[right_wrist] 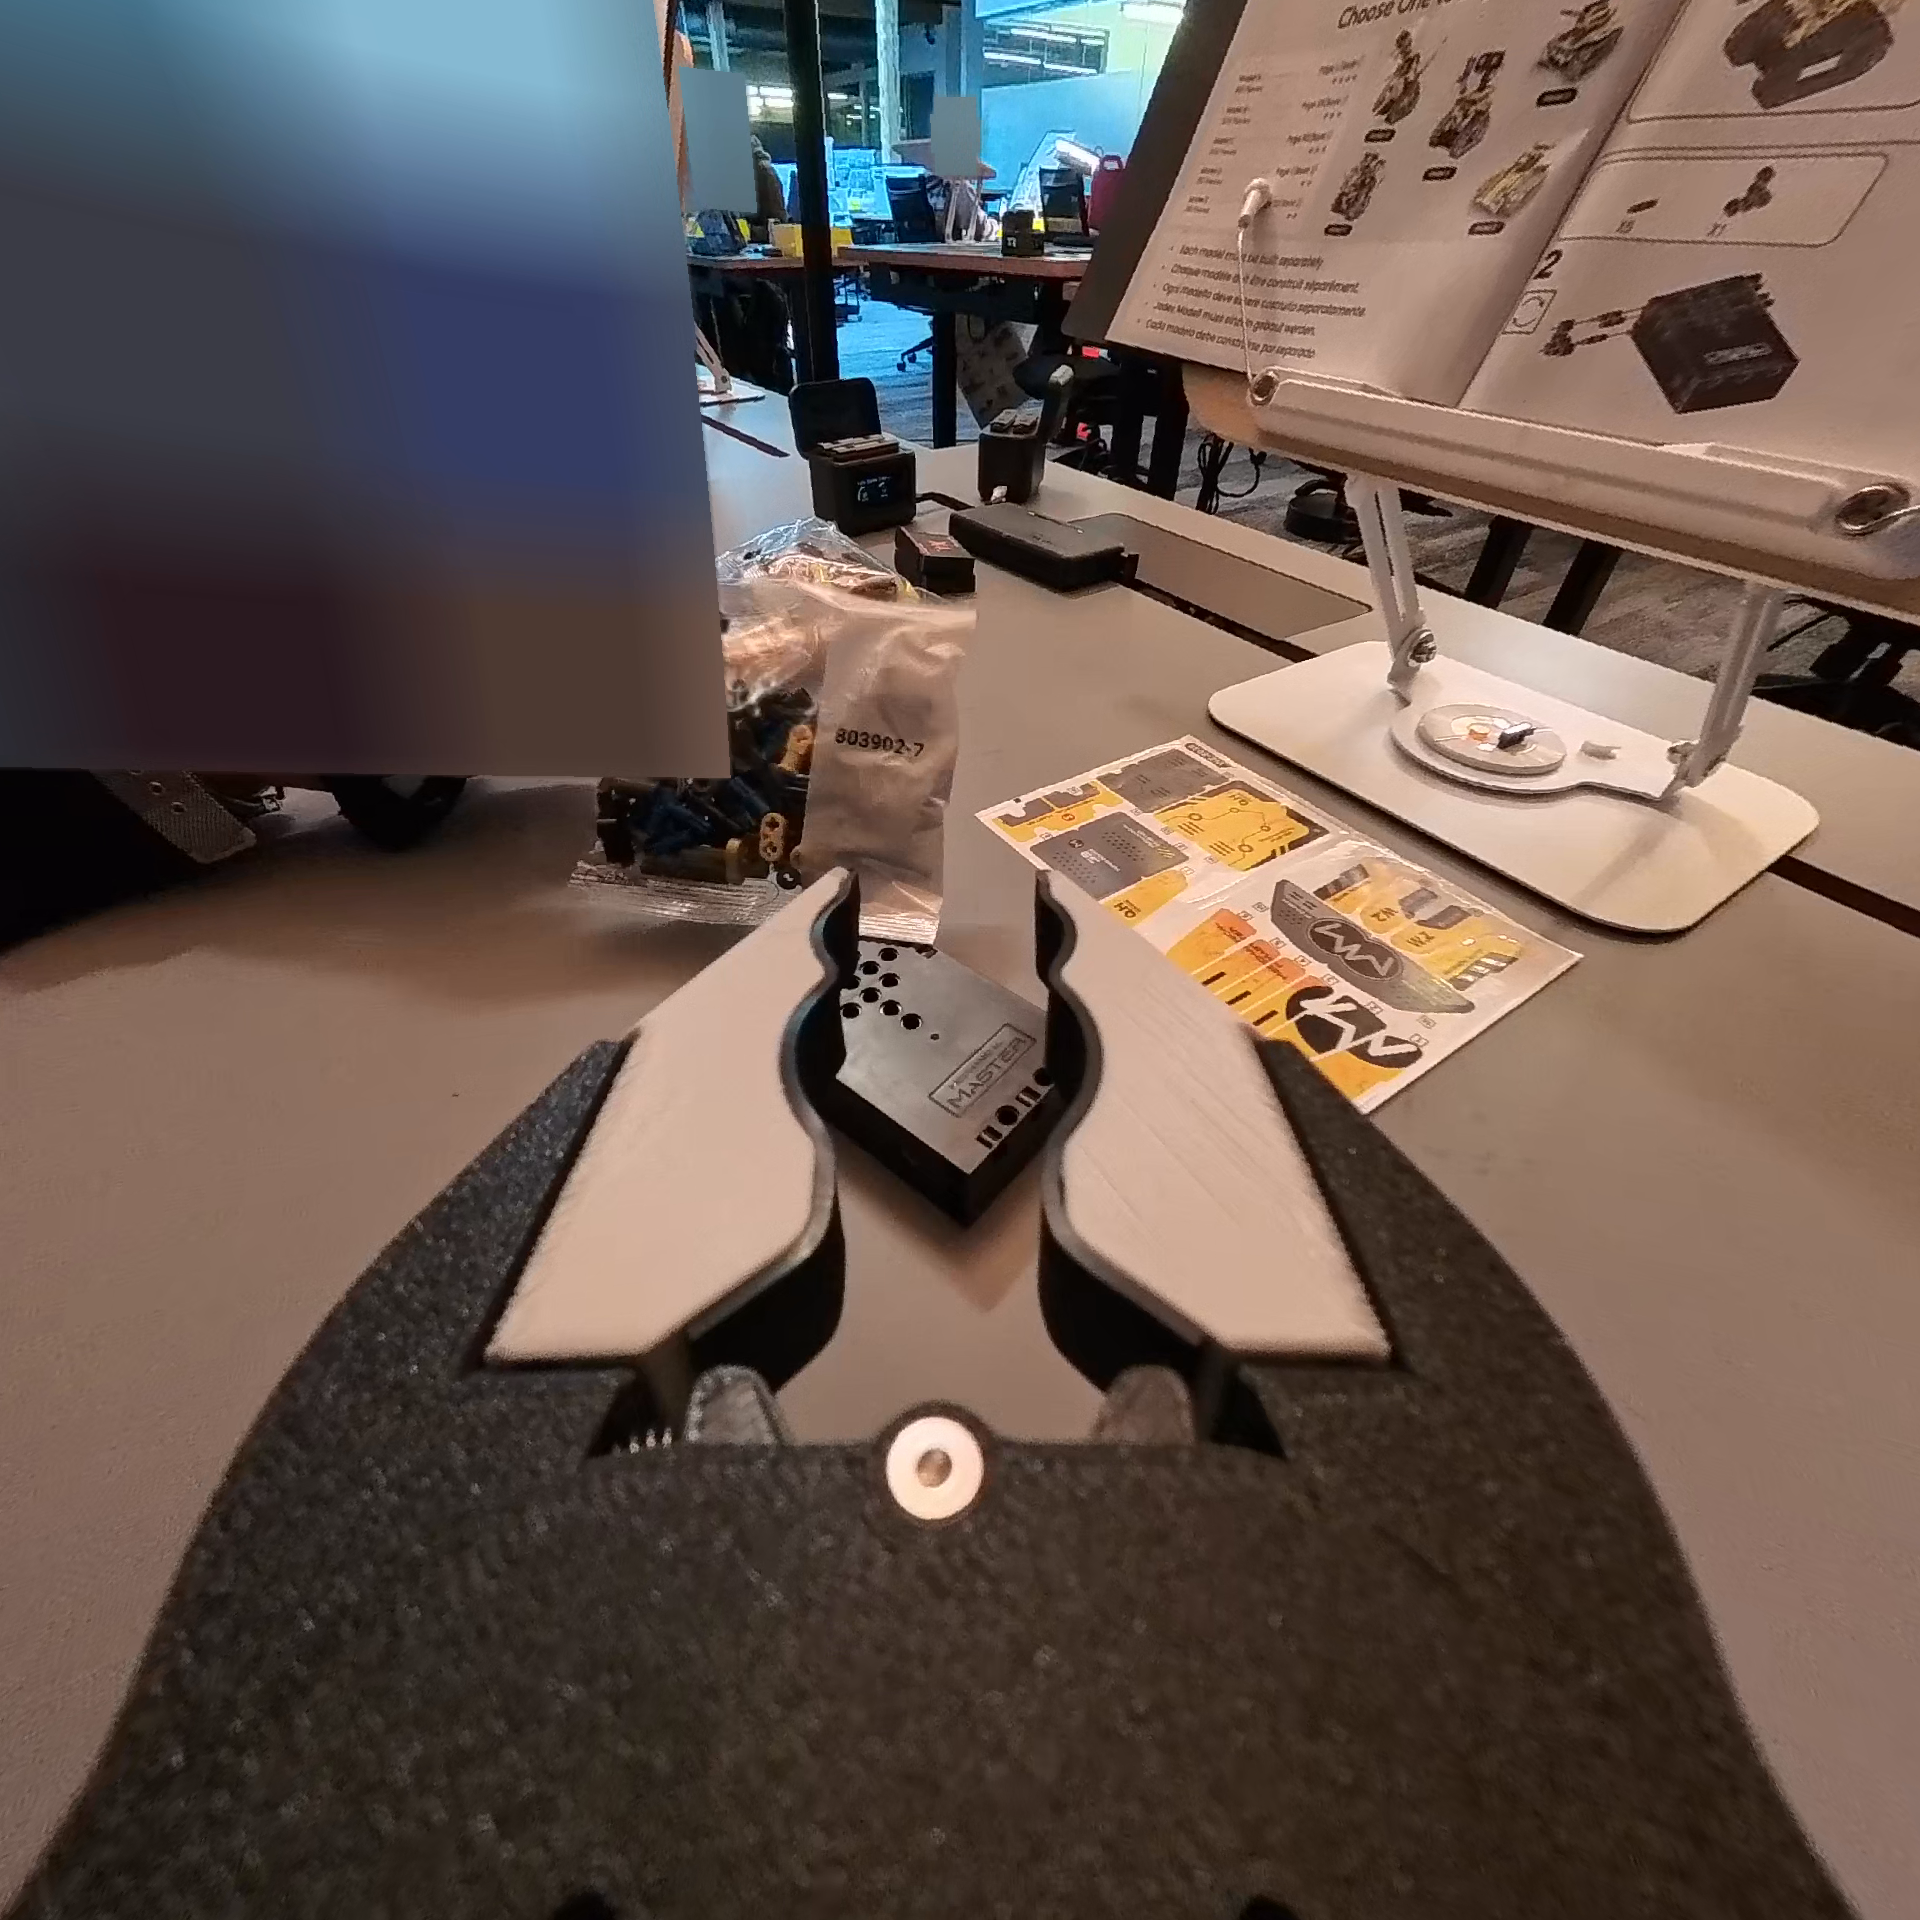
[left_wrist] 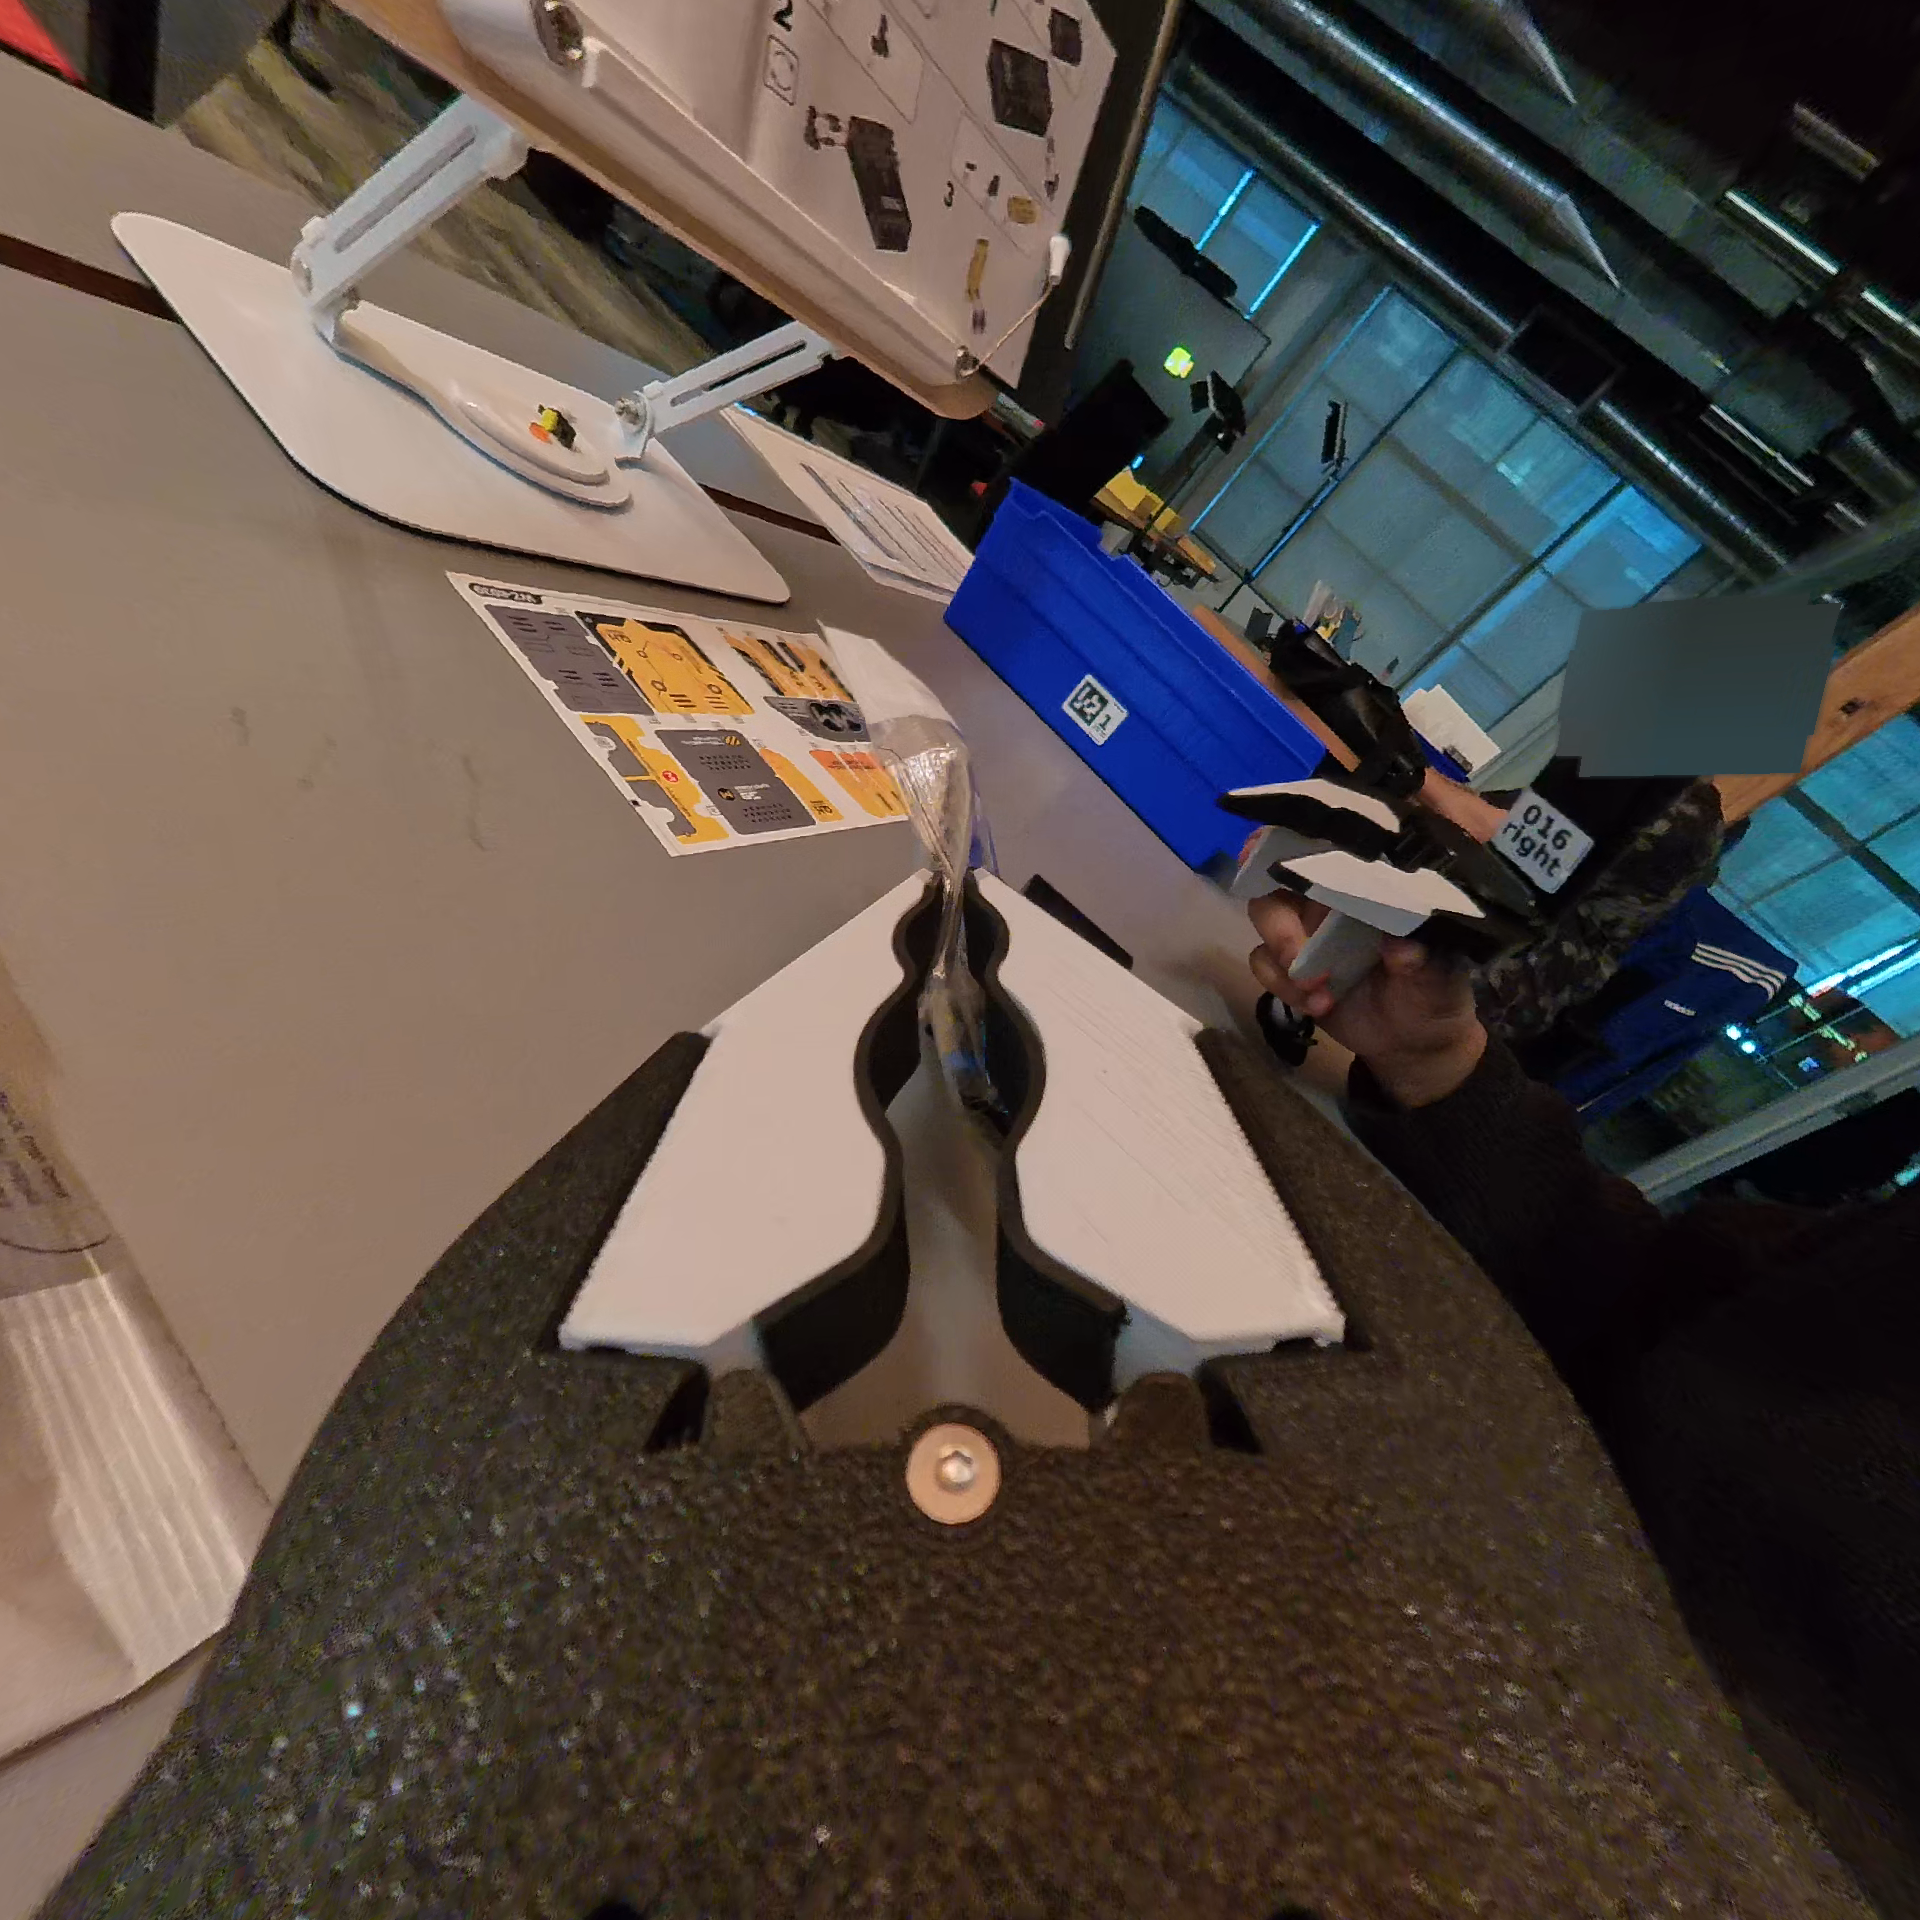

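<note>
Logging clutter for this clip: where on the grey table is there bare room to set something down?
Bare table lies left of the right gripper, below the parts bags, and again right of the sticker sheet, near the stand base. Crowded: the strip from bags across the sticker sheet to the stand.

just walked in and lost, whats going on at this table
A person holds a gripper in each hand over a grey table. The left gripper is shut on a clear plastic bag of small parts. The right gripper is open around a black block, not clamping it. A sticker sheet lies flat beside a white stand holding an open instruction booklet.
</note>
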Available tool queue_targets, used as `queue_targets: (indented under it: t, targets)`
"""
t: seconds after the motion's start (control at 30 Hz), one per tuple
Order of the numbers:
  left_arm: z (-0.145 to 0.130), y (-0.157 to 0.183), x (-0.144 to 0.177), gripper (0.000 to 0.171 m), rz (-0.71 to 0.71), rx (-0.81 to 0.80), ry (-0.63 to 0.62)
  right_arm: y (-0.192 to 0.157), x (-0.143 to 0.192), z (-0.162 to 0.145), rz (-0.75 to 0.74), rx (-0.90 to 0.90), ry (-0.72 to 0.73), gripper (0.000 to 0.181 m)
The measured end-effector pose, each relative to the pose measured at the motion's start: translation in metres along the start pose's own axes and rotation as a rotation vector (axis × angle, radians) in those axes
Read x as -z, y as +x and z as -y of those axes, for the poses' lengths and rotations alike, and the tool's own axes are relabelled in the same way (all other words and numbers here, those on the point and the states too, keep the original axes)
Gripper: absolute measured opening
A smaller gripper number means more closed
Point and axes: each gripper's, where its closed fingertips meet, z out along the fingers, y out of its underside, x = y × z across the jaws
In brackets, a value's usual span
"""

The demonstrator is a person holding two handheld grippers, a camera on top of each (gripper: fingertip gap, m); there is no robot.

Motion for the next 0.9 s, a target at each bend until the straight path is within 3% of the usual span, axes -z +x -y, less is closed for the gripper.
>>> queue_targets:
  t: [0.9]
  targets:
    - [-0.005, -0.021, 0.002, 0.002, 0.062, 0.145, -0.016, -0.002, -0.001, -0.001, 0.002, 0.009, -0.009, 0.034]
